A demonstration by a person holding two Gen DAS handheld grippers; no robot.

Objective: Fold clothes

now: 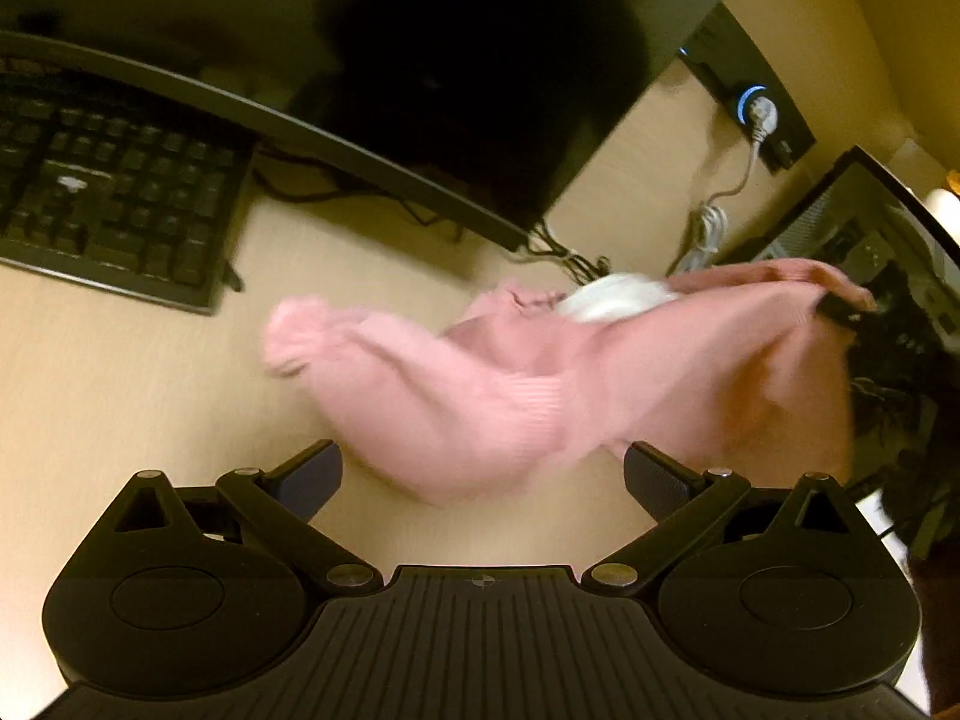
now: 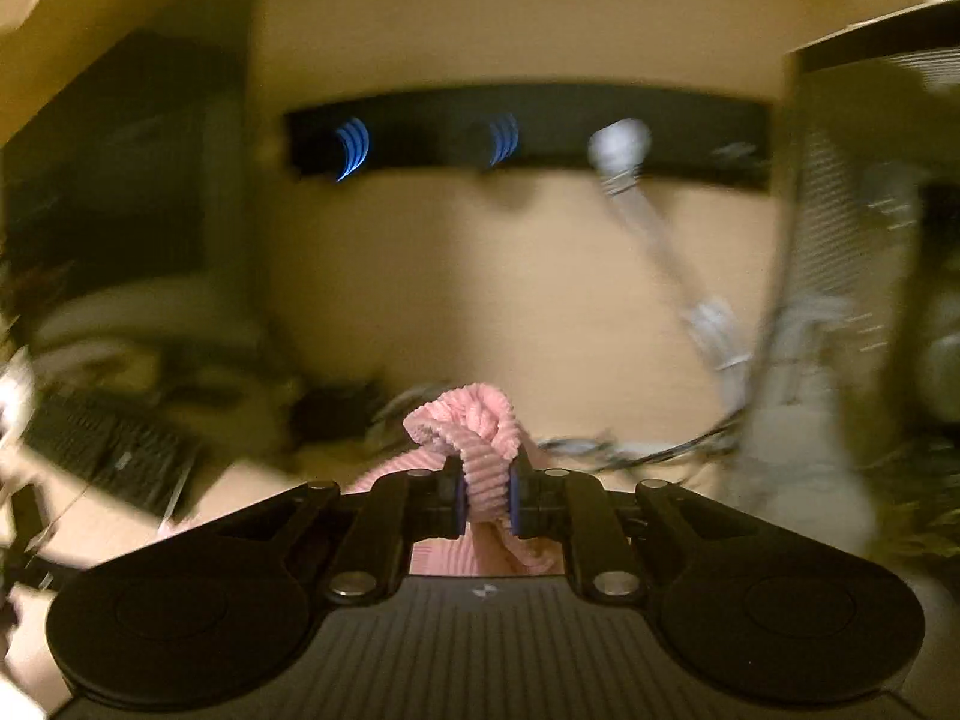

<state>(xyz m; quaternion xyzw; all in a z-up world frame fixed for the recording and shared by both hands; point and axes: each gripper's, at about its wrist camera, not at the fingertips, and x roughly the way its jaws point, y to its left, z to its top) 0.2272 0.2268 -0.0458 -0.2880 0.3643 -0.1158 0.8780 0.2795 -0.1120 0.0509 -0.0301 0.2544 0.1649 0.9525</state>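
A pink ribbed knit garment hangs partly lifted over the beige desk, with a sleeve trailing left and a white lining showing at its neck. My right gripper holds its upper right edge in the left wrist view. In the right wrist view the right gripper is shut on a bunched fold of the pink garment. My left gripper stands open just in front of the garment's lower edge, nothing between its fingers.
A black keyboard lies at the left under a dark monitor. Cables run behind the garment. A black power strip with blue lights is on the wall, with a white plug. A mesh computer case stands at the right.
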